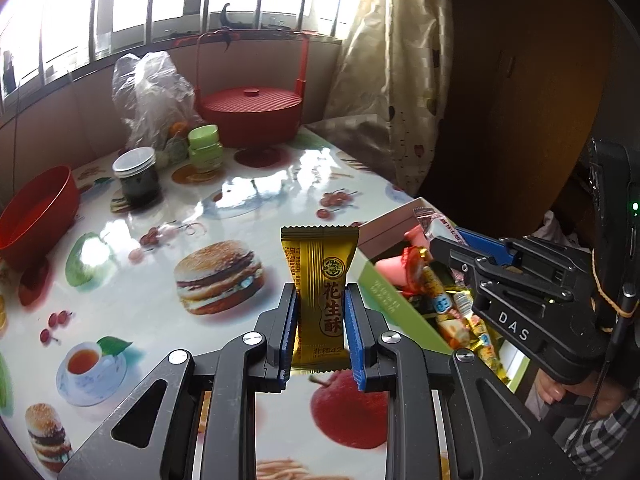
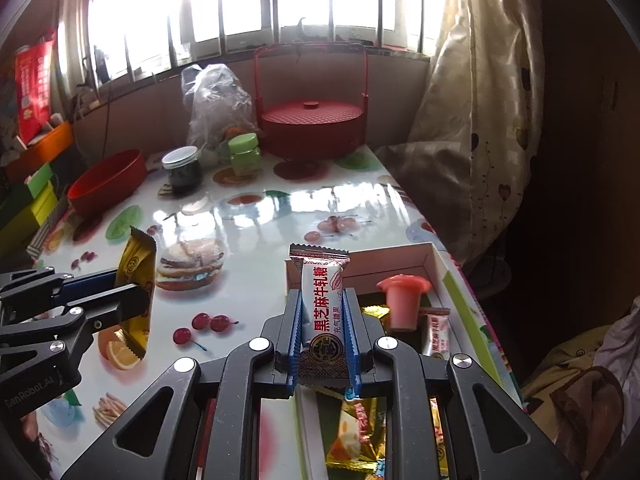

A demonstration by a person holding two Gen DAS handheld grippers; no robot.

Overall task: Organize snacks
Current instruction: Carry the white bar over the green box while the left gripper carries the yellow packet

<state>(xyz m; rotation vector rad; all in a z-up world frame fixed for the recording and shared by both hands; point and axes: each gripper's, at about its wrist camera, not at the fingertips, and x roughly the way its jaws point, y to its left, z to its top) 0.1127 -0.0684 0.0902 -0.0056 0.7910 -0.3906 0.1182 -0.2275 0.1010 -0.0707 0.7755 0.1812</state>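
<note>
Blue ribbed pads of the left gripper point(image 1: 320, 320) press on both sides of a gold candy packet point(image 1: 319, 276), which stands upright between them above the printed tablecloth point(image 1: 248, 200); the packet's lower seam runs down behind the pads toward an apple print. From the right wrist view the same packet point(image 2: 136, 280) shows edge-on, partly covered by the left gripper's fingers.

The right gripper point(image 2: 322, 326) is closed narrowly on a white candy packet with red lettering point(image 2: 320, 304), held upright over the open snack box point(image 2: 400, 258). The gripper body hides much of the box's contents; a pink jelly cup point(image 2: 402, 300), a second white packet point(image 2: 436, 330) and some gold wrappers show around it. In the left wrist view the right gripper's body covers most of the box, and its fingertips cannot be made out there.

Farther back on the table stand a dark jar with a white lid point(image 1: 136, 176), a green jar point(image 1: 206, 148), a red bowl point(image 1: 38, 216) cut off at the left edge, a clear plastic bag point(image 1: 148, 92) whose contents are hard to read, and a red lidded basket with a tall handle point(image 1: 250, 112). Glare from the window point(image 2: 240, 0) washes out the view outside. A checked sleeve point(image 1: 600, 436) is cut off at the lower right.
</note>
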